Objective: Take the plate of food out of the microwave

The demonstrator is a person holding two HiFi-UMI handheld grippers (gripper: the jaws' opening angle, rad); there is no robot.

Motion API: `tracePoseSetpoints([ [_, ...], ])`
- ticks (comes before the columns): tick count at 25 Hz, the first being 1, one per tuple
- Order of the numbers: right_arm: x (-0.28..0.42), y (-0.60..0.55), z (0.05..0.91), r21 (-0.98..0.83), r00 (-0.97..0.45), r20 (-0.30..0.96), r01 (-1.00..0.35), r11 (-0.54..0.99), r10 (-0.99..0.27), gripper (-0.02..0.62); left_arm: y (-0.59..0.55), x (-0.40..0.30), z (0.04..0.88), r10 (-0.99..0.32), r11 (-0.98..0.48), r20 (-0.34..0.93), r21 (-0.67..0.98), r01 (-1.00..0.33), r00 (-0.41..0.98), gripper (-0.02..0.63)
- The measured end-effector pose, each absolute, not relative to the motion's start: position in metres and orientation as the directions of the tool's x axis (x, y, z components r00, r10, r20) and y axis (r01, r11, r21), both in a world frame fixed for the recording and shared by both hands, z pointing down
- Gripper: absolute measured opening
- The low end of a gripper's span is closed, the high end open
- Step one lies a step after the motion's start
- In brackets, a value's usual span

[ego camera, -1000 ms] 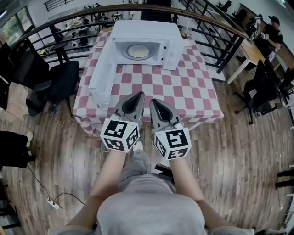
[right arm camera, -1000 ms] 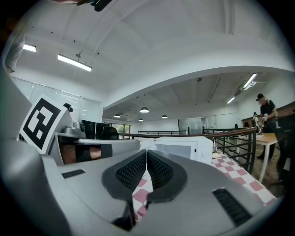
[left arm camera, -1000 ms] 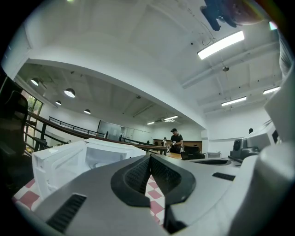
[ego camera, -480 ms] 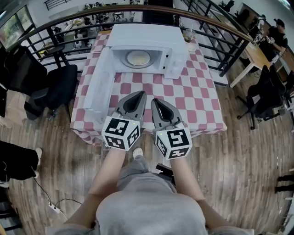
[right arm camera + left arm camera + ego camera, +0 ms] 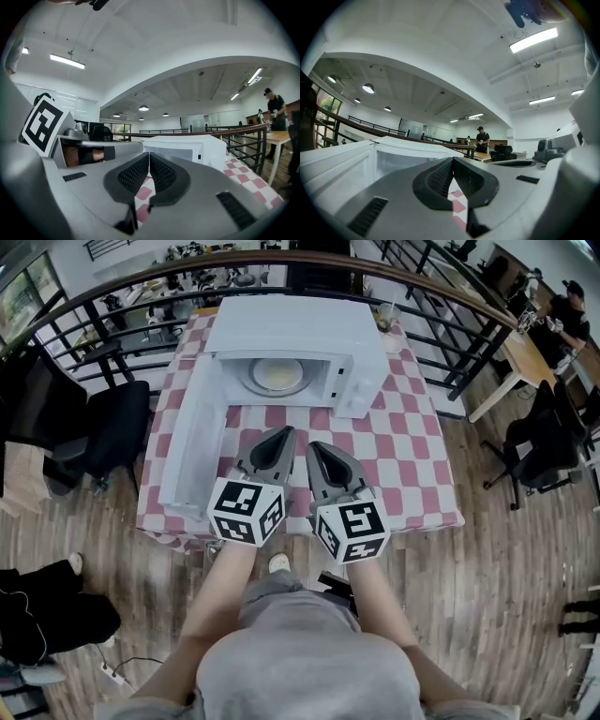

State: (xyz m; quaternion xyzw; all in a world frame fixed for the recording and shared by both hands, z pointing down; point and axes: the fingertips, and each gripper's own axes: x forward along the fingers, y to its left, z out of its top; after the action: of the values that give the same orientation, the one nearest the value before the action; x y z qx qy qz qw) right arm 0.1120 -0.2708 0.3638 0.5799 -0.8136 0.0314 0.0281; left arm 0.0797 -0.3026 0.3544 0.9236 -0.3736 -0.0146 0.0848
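Observation:
A white microwave [image 5: 291, 329] stands at the far side of a table with a red-and-white checked cloth [image 5: 403, 451]; its door [image 5: 192, 442] hangs wide open to the left. Inside on the turntable lies a pale plate of food [image 5: 277, 375]. My left gripper [image 5: 284, 434] and right gripper [image 5: 310, 447] are side by side over the table's near half, both shut and empty, pointing at the microwave and well short of it. The right gripper view shows the microwave [image 5: 187, 147] ahead beyond the shut right gripper [image 5: 149, 155]. In the left gripper view the open door [image 5: 342, 164] is beside the shut left gripper [image 5: 453, 161].
Black railings [image 5: 441, 296] run behind and to the right of the table. A black office chair [image 5: 94, 432] stands at the left, more chairs [image 5: 544, 442] and a wooden table [image 5: 525, 357] at the right, where a person [image 5: 562, 306] stands. The floor is wood planks.
The table and microwave have come nearer in the head view as the person walked toward them. Both grippers now reach over the cloth; they stay shut and side by side.

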Motion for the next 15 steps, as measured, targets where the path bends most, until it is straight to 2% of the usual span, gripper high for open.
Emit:
tracePoseSetpoints([
  [15,0.117,-0.337,0.377,-0.032,-0.343,0.109,-0.939,0.341,-0.933,0.026,-0.367,0.084,0.371,-0.691,-0.702,0.056,0.19,-0.687,0.721,0.005],
])
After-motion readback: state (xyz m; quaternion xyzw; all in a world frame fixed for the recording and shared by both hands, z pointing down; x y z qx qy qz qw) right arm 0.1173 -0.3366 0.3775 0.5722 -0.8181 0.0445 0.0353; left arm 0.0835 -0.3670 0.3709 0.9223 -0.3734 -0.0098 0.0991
